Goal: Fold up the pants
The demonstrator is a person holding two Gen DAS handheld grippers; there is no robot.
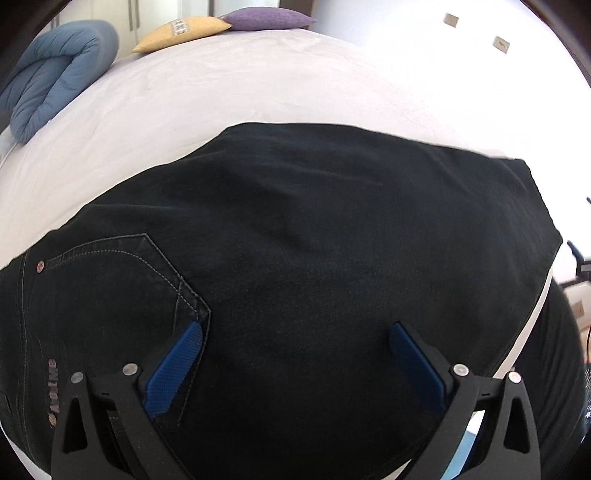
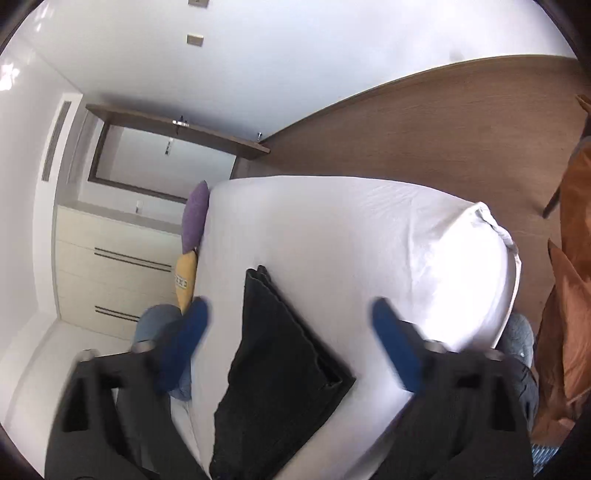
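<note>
Both grippers stood wide open and held nothing. Over the black pants [image 1: 295, 258] the left gripper [image 1: 295, 354] pointed down, its blue pads [image 1: 177, 369] spread apart above the cloth near the back pocket [image 1: 122, 280]; whether the tips touched the cloth could not be told. From further back, the right gripper [image 2: 288, 332] looked at the same pants [image 2: 280, 362], with its fingers blurred and no cloth between them.

The pants lay on the white bed [image 1: 221, 92], close to its near edge, already folded into a compact shape with layered edges visible at the far corner. A blue blanket [image 1: 55, 74], a yellow pillow [image 1: 181, 33] and a purple pillow [image 1: 266, 18] sat well apart at the other side of the bed.

Judging from this, the folding seemed nearly finished. Perhaps one more fold or some smoothing was left.
</note>
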